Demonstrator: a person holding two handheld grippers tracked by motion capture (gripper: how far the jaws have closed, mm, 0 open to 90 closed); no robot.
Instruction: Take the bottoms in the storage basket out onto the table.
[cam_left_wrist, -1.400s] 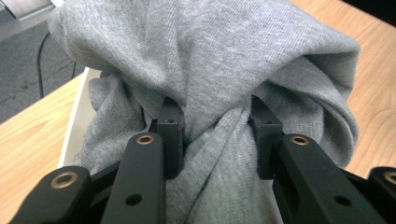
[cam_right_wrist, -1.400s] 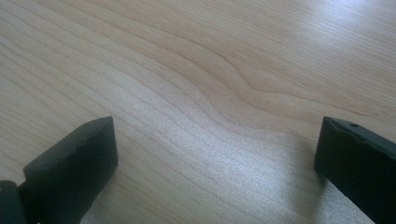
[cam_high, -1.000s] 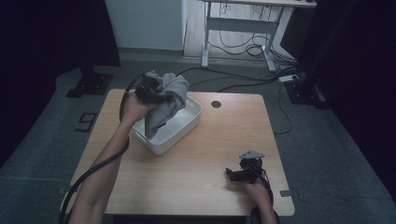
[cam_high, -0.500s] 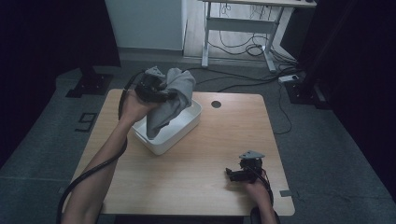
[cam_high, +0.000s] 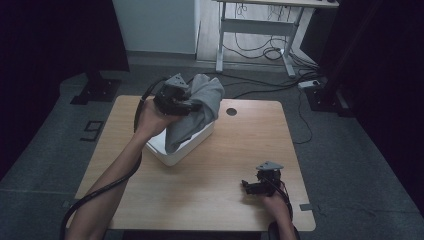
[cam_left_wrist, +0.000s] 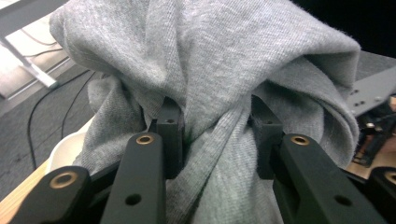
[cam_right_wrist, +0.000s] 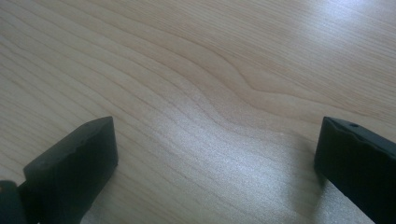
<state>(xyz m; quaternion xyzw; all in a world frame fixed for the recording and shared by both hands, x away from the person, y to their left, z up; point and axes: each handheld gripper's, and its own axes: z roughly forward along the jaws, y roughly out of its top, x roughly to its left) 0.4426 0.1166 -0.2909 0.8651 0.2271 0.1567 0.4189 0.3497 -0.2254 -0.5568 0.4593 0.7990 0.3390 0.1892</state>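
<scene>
I see my left gripper raised above the white tub at the table's far left. Its fingers are closed partway on a bunched fold of the grey garment, pressing it from both sides. The cloth hangs from the grip, its lower end trailing into the tub. Well apart, near the table's front right edge, my right gripper sits low over bare wood, fingers spread wide, holding nothing.

The cloth is soft grey knit; the table is matt pale wood; the tub looks like smooth white plastic.
</scene>
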